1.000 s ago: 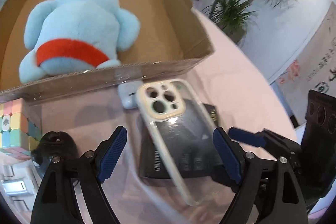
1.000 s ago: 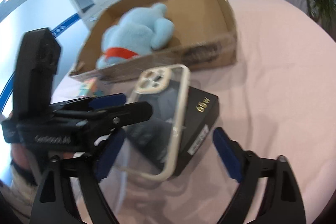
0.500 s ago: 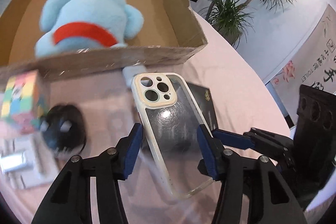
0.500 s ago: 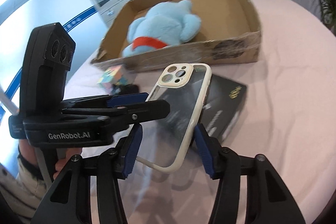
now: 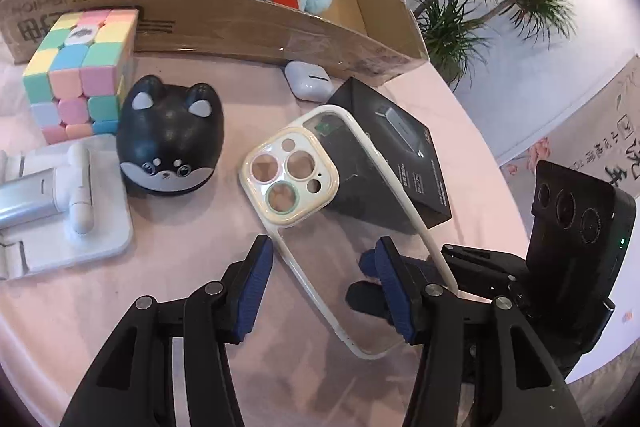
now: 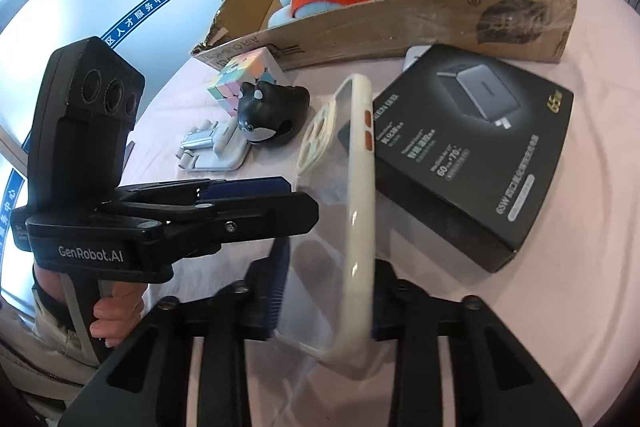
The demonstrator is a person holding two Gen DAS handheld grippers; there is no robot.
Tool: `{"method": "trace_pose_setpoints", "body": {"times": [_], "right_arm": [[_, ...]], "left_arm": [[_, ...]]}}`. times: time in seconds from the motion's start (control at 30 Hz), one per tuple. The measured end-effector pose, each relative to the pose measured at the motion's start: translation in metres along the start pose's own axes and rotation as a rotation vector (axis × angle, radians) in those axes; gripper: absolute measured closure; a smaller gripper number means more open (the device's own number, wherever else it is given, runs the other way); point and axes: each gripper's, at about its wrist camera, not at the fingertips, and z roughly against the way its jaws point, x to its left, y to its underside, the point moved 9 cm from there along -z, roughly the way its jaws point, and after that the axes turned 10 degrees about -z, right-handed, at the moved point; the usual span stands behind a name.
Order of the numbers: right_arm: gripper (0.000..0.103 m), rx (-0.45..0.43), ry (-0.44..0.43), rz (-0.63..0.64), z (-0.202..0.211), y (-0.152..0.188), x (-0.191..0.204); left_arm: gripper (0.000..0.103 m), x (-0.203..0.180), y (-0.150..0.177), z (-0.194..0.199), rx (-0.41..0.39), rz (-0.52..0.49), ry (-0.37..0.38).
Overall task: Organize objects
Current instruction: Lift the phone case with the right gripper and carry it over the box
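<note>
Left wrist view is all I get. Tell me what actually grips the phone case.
Observer: The right gripper is shut on the phone case, across its width near the lower end.
Operator: Describe the side rail turned away from me.
Observer: Two orange buttons sit on that cream rail.
Operator: Read the black box's top.
Observer: The black box carries a gold 65W at one corner.

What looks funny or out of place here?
The clear phone case is not lying flat like the other things. It is held up, tilted on its edge, pinched by the right tool. The cardboard box also has a ragged, torn corner.
</note>
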Motion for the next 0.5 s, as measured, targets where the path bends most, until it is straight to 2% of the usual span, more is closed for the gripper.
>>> {"method": "trace_pose_setpoints", "body": {"times": [0.03,0.1,0.2,0.27,0.3,0.4,0.5], "right_arm": [[0.083,-0.005,-0.012,-0.001,0.002,0.000,0.001],[0.093,-0.002,-0.050,-0.003,0.003,0.000,0.005],[0.094,-0.002,-0.074,-0.007,0.003,0.001,0.006],[0.099,-0.007,-0.114,-0.010,0.006,0.001,0.009],[0.100,-0.011,-0.140,-0.010,0.008,0.002,0.011],[0.100,-0.034,-0.227,-0.020,0.018,0.004,0.011],[0.100,-0.037,-0.317,-0.045,0.027,0.006,0.010]], "left_arm": [[0.051,0.005,0.002,0.002,-0.004,0.014,-0.010],[0.051,0.009,0.003,0.004,-0.014,0.032,0.015],[0.051,0.013,0.007,0.009,-0.020,0.072,0.055],[0.050,0.014,0.008,0.010,-0.020,0.090,0.080],[0.049,0.013,0.007,0.009,-0.019,0.099,0.096],[0.037,0.011,0.007,0.009,-0.016,0.136,0.175],[0.037,0.004,0.004,0.008,-0.024,0.144,0.229]]}}
